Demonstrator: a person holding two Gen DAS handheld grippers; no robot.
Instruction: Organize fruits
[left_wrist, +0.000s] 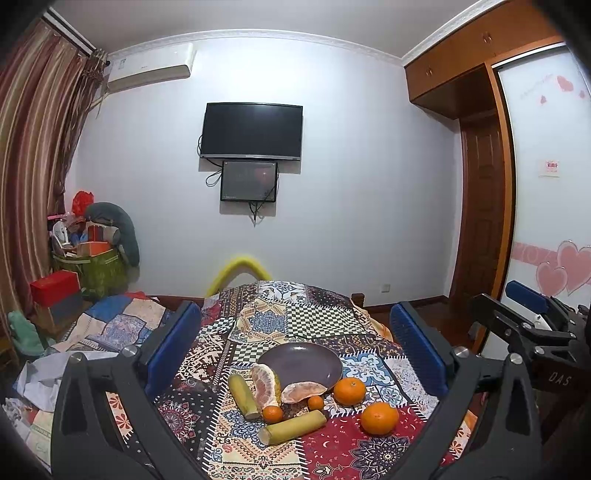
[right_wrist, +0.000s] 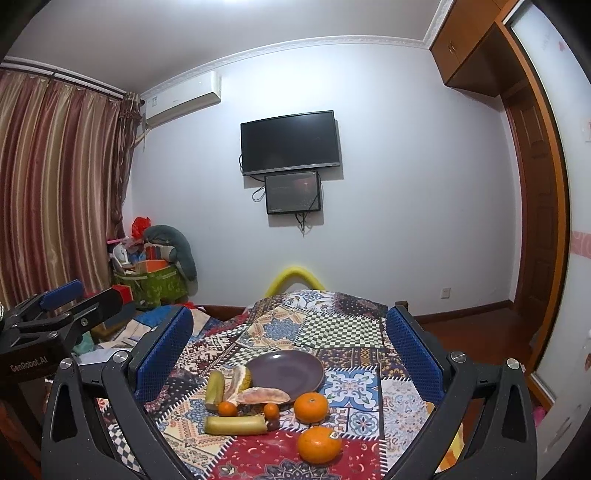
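Observation:
An empty dark purple plate (left_wrist: 306, 360) (right_wrist: 286, 369) sits on a patchwork-covered table (left_wrist: 295, 317) (right_wrist: 332, 325). In front of it lie two pomelo pieces (left_wrist: 264, 384) (right_wrist: 262, 397), two yellow-green cane sticks (left_wrist: 293, 426) (right_wrist: 234, 424), two small oranges (left_wrist: 272, 413) (right_wrist: 227, 408) and two big oranges (left_wrist: 379, 417) (right_wrist: 319, 444). My left gripper (left_wrist: 295, 341) is open and empty, above and short of the fruit. My right gripper (right_wrist: 288, 345) is open and empty too. Each shows at the edge of the other's view.
A bed with a quilt (left_wrist: 110, 325) and loose clothes lies left of the table. A green bag of clutter (left_wrist: 99, 266) stands by the striped curtain (left_wrist: 33, 166). A television (left_wrist: 252, 131) hangs on the far wall. A wooden wardrobe and door (left_wrist: 484, 206) are at the right.

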